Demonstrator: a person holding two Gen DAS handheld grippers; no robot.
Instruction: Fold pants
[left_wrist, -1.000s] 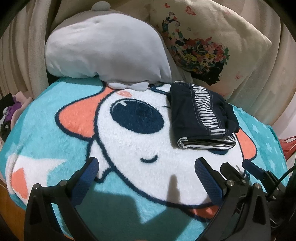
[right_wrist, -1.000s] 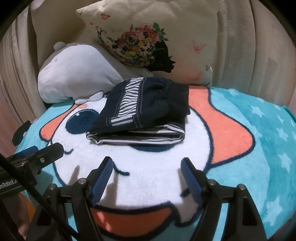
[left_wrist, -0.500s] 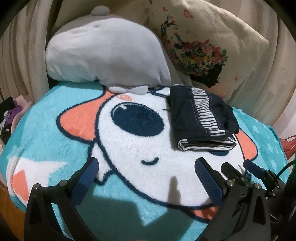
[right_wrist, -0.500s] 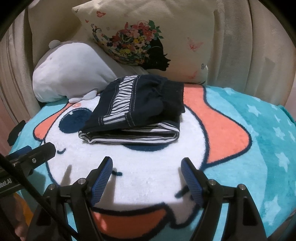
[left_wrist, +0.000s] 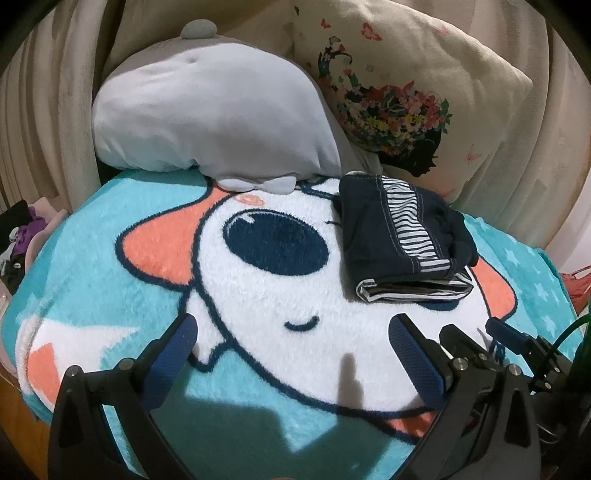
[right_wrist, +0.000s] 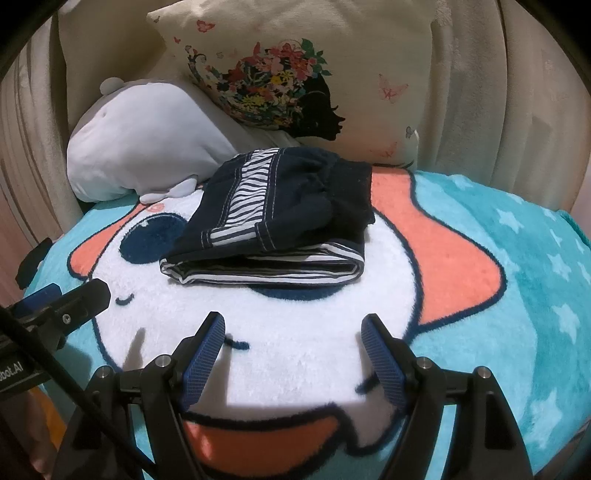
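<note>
The navy pants with a striped side band lie folded into a compact stack on the cartoon blanket. From the right wrist view the same pants sit straight ahead, striped lining showing at the near fold. My left gripper is open, hovering over the blanket to the near left of the stack, nothing between its blue pads. My right gripper is open too, just short of the stack and apart from it. The right gripper's fingers show at the lower right of the left wrist view.
A grey plush pillow and a cream floral cushion lean at the back against beige curtains. Loose clothes lie off the blanket's left edge. The turquoise blanket slopes away at its right side.
Nothing on the blanket has moved. The views shifted only slightly; both grippers stay open above the blanket and the folded pants lie untouched.
</note>
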